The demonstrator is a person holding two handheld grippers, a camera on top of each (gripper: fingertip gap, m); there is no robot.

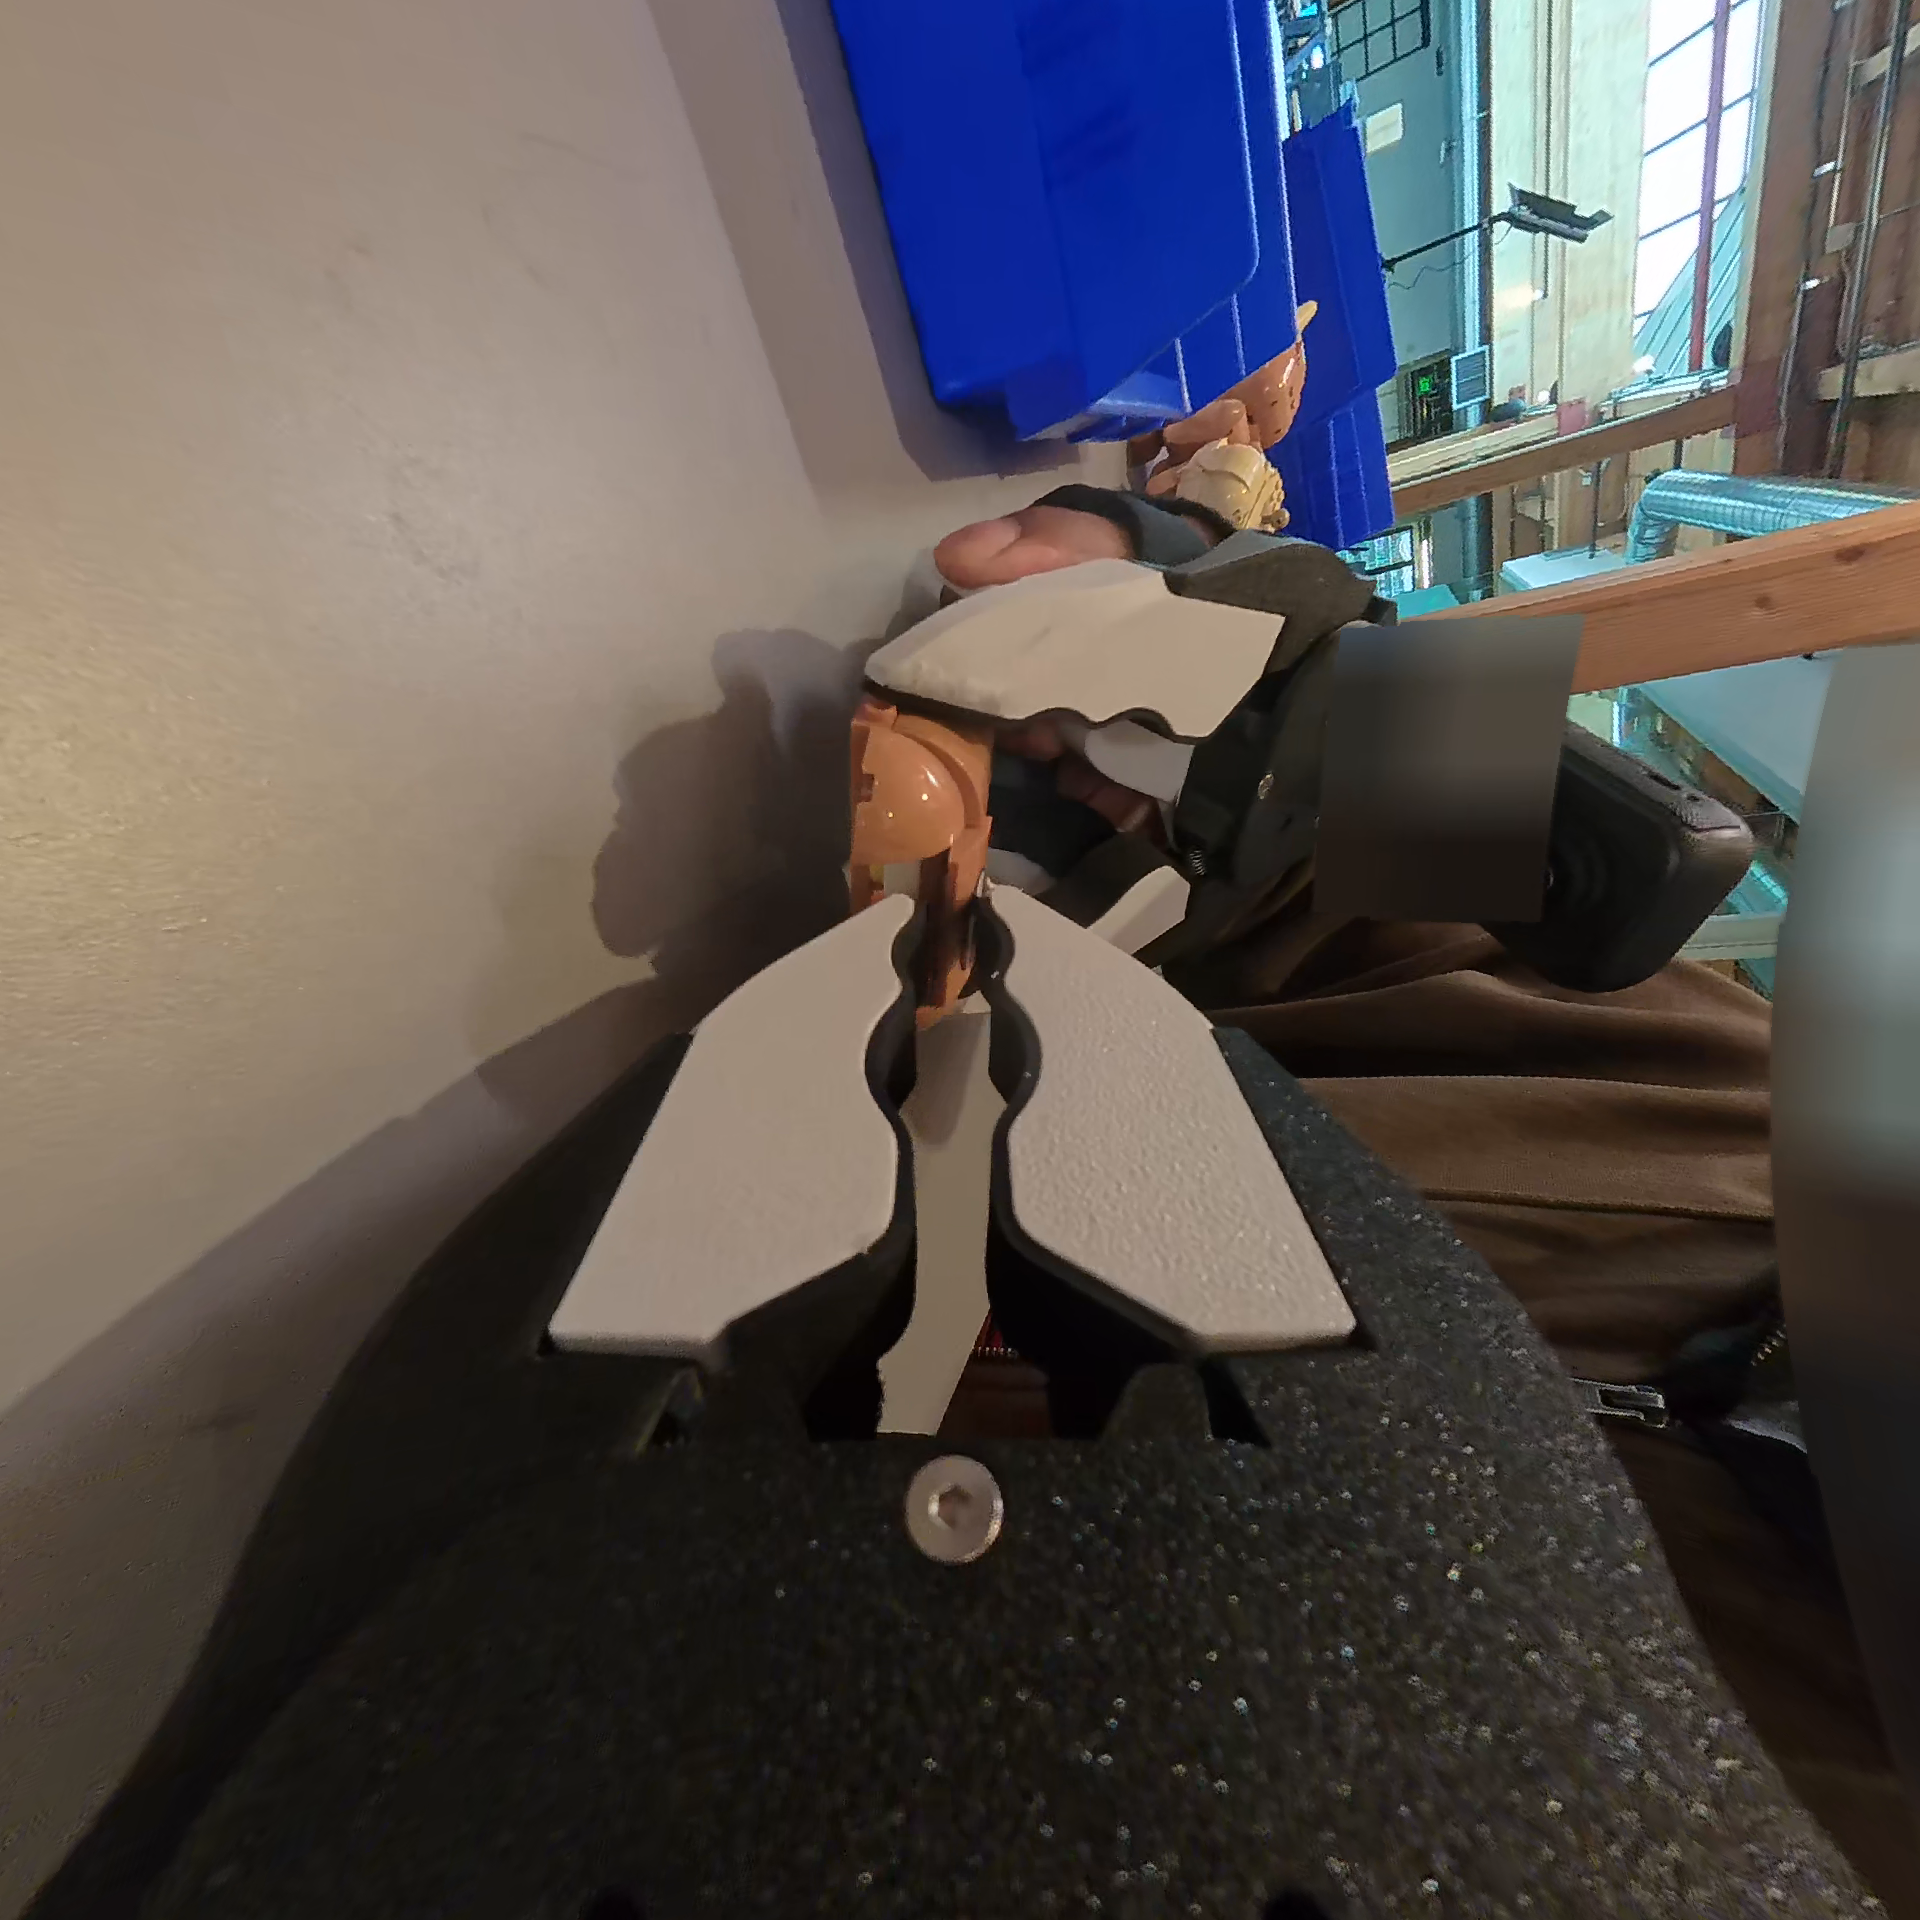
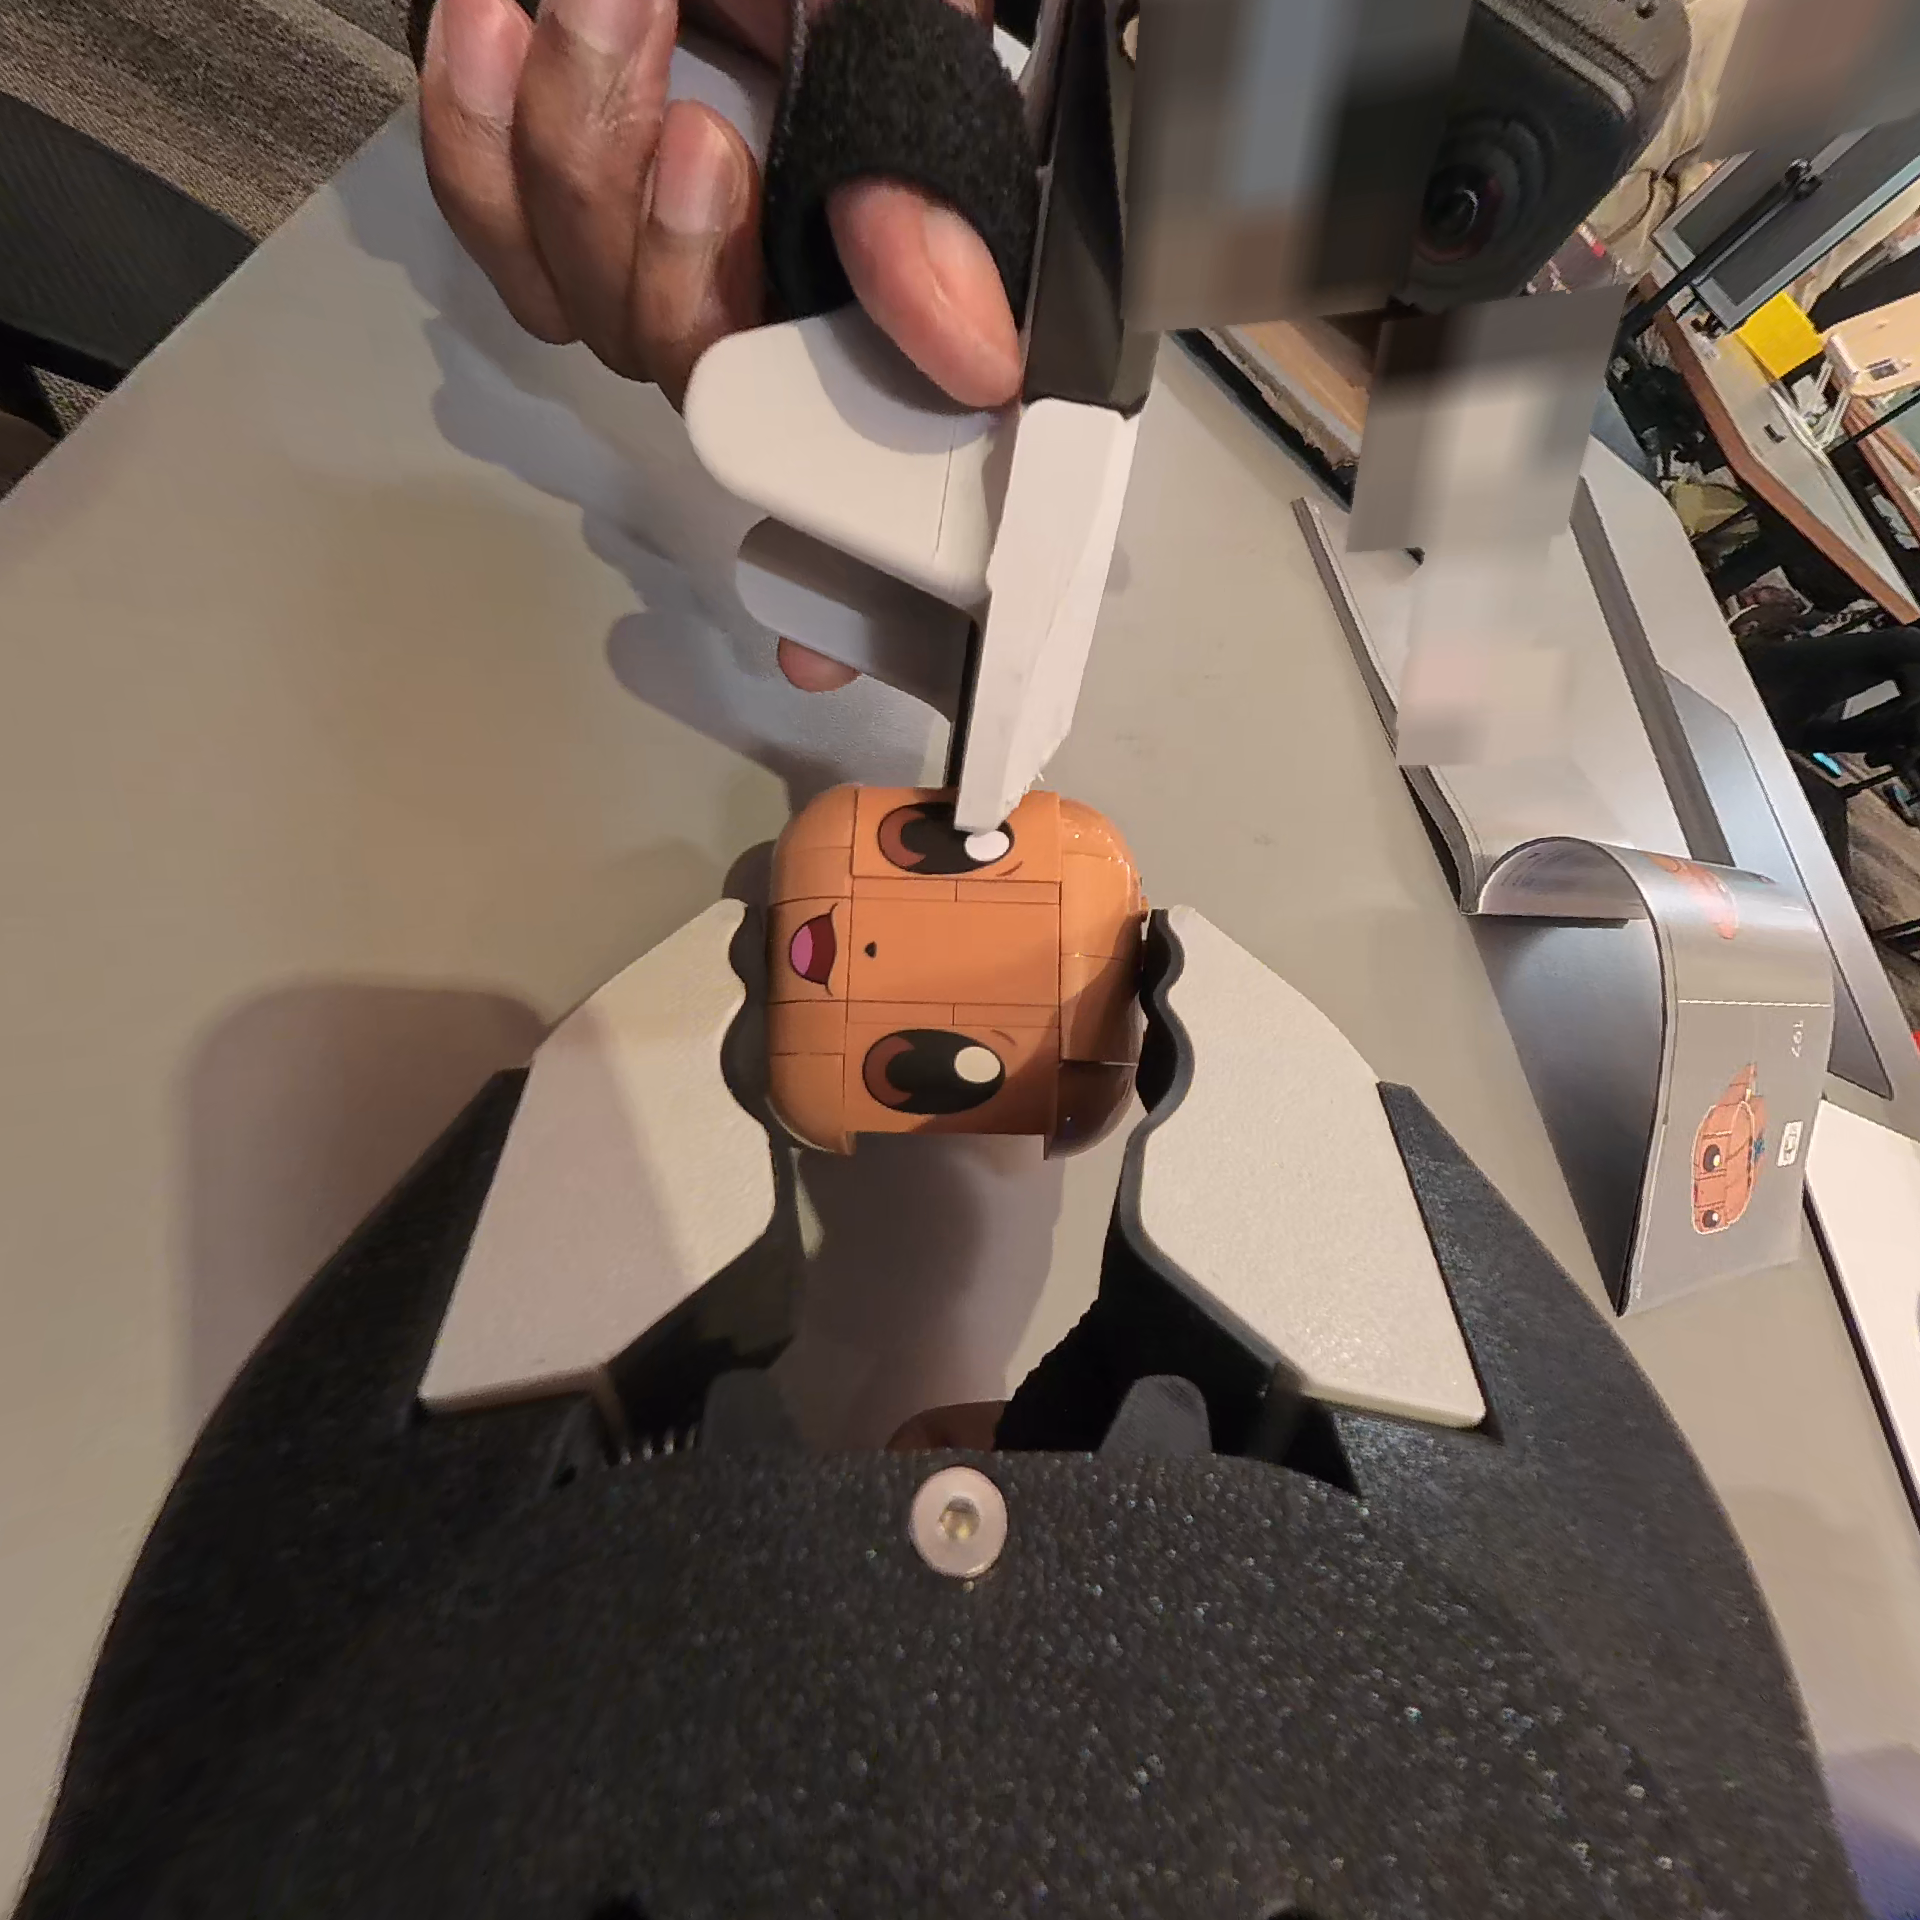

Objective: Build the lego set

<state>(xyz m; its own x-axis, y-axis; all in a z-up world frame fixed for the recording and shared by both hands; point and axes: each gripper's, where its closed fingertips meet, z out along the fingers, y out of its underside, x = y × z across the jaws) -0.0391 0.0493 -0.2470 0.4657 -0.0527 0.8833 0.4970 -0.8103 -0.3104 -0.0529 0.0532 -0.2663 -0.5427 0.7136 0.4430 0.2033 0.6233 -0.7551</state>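
The left gripper (image 1: 951,925) is squeezed tight on the back edge of the lego head (image 1: 914,821), a round tan-brown block head. In the right wrist view the left gripper (image 2: 1003,805) comes down from above, and its thin tip touches the top of the lego head (image 2: 951,977) near one painted eye. A hand (image 2: 665,166) with a black strap on one finger holds that gripper. The head hangs in the air over the grey worktop (image 2: 312,675), turned on its side, with two big dark eyes, a tiny nose and a pink mouth. The right gripper (image 2: 945,1023) grasps the head from both sides, one finger by the mouth and one at the back. To the right, a curled booklet (image 2: 1704,1049) lies on the worktop. In the left wrist view, blue bins (image 1: 1070,197) stand far off on the worktop, with more tan lego parts (image 1: 1236,457) just beside them.
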